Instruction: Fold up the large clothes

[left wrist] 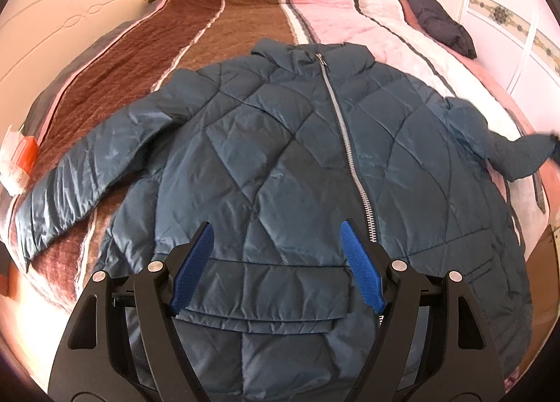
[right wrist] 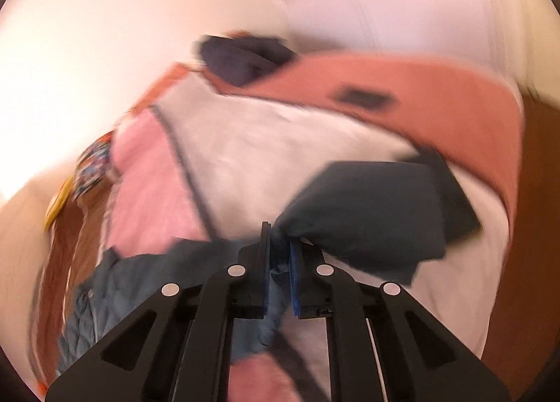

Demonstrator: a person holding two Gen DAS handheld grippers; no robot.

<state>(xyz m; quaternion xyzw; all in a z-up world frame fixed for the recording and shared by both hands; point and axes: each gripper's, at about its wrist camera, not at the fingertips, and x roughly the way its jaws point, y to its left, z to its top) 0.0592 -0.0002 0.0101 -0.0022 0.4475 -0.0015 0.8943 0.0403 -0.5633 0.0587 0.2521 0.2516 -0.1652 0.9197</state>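
Jacket [left wrist: 280, 157]; folded dark garment [left wrist: 437, 19] beyond

Both grippers, left gripper [left wrist: 276, 248] and right gripper [right wrist: 280, 262], have black frames, blue ribbed pads [left wrist: 360, 276], silver round pins [left wrist: 398, 265].

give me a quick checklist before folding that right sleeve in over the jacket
1. Right tool clamped on the sleeve: ok.
2. Left tool open, free above the jacket: ok.
3. Jacket flat, zipper closed: ok.
4. Other sleeve spread out on the bed: ok.
5. Grip depth on the cuff: cannot tell, right view blurred.
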